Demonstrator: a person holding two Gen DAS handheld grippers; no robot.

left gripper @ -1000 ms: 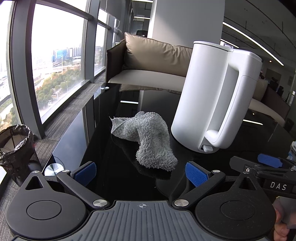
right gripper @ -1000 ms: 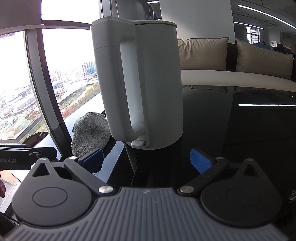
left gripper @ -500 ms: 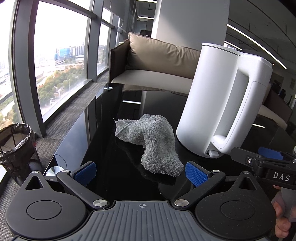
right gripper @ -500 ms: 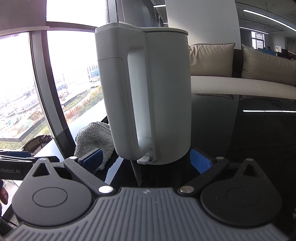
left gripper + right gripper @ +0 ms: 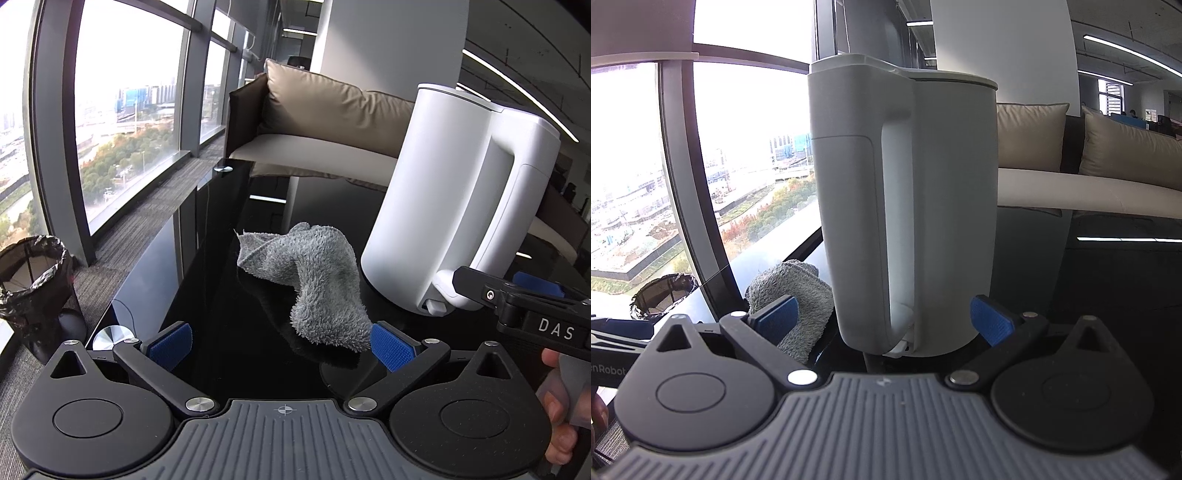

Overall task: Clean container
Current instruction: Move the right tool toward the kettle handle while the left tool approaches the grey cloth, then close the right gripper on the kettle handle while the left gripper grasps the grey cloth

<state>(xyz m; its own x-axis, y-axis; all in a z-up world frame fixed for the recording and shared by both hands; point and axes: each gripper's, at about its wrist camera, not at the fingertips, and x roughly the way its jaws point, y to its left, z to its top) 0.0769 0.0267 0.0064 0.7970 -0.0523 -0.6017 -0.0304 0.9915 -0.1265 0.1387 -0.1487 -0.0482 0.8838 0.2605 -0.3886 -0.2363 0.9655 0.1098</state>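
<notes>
The white container [image 5: 454, 192], a tall lidded jug with a side handle, stood upright on the glossy black table [image 5: 221, 295], its handle [image 5: 897, 236] turned toward the right gripper. A crumpled grey cloth [image 5: 314, 280] lay on the table just beside the container's base, on its window side; whether the two touched could not be determined.

The left gripper [image 5: 282, 345] had its jaws spread wide and held nothing. The near end of the cloth lay just ahead of the blue pads [image 5: 170, 345], close to the right-hand pad, with bare table between the fingers.

The right gripper [image 5: 884, 319] was likewise spread wide and empty. The lower body and handle of the container stood between its fingertips or just ahead of them, and no contact with either pad was evident. In the left wrist view one finger of this tool reached to the foot of the handle. The person's hand [image 5: 561, 417] gripped that tool at the frame's edge.

Surroundings: a bin lined with a black bag [image 5: 33, 273] on the floor by the window [image 5: 125, 110], left of the table, and a tan sofa [image 5: 332, 122] beyond the table's far edge. Nothing stood between either gripper and the container or cloth.
</notes>
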